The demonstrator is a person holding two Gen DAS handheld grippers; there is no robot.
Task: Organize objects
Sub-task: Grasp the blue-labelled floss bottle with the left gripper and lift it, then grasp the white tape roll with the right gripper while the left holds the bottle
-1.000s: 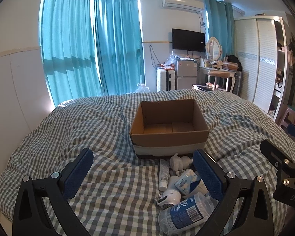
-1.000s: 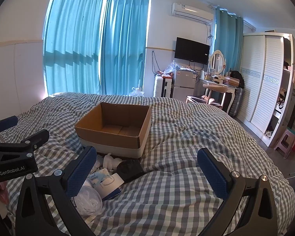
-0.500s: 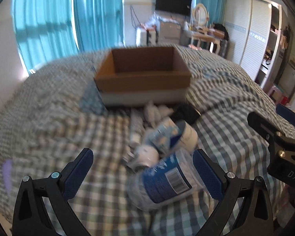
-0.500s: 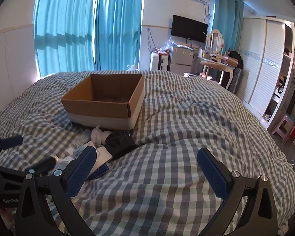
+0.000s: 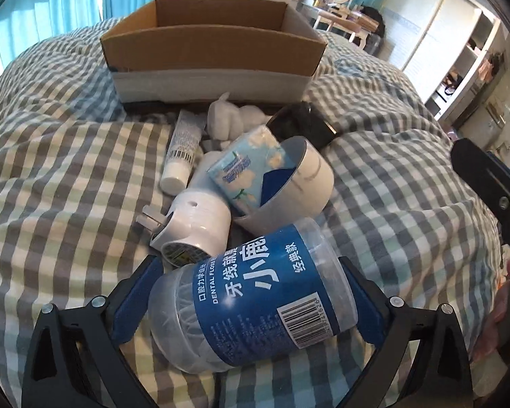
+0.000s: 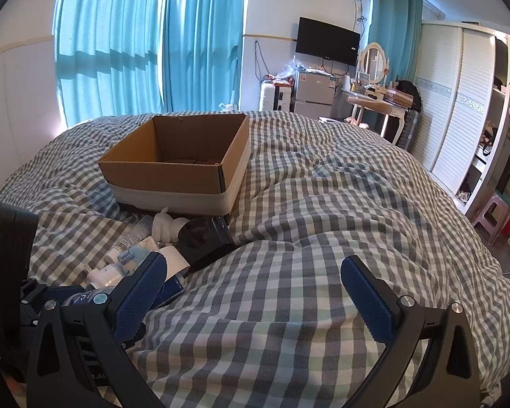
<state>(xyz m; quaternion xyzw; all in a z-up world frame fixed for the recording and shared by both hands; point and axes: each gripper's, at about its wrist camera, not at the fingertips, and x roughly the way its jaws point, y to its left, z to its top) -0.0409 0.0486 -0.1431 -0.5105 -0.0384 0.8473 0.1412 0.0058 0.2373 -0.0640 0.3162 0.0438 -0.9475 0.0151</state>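
A clear dental-floss jar [image 5: 255,306] with a blue label lies on its side on the checked bedspread. My left gripper [image 5: 248,268] is open, one blue pad on each side of the jar and close against it. Behind the jar lie a white plug-in device [image 5: 193,224], a tissue pack [image 5: 251,166] in a grey cup [image 5: 302,187], a white tube [image 5: 183,146], a white soft toy [image 5: 227,119] and a black object [image 5: 302,125]. The open cardboard box [image 5: 214,47] stands beyond them. My right gripper [image 6: 255,272] is open over bare bedspread.
The box [image 6: 166,176] sits mid-bed and looks empty inside. Rumpled checked bedding [image 6: 323,204] spreads to the right. A hand [image 5: 503,306] holds the right gripper at the left view's edge. A wardrobe, dressing table and curtains stand beyond the bed.
My left gripper has dropped forward and down, so its open fingers now straddle the floss jar. My right gripper has shifted only slightly and stays open.
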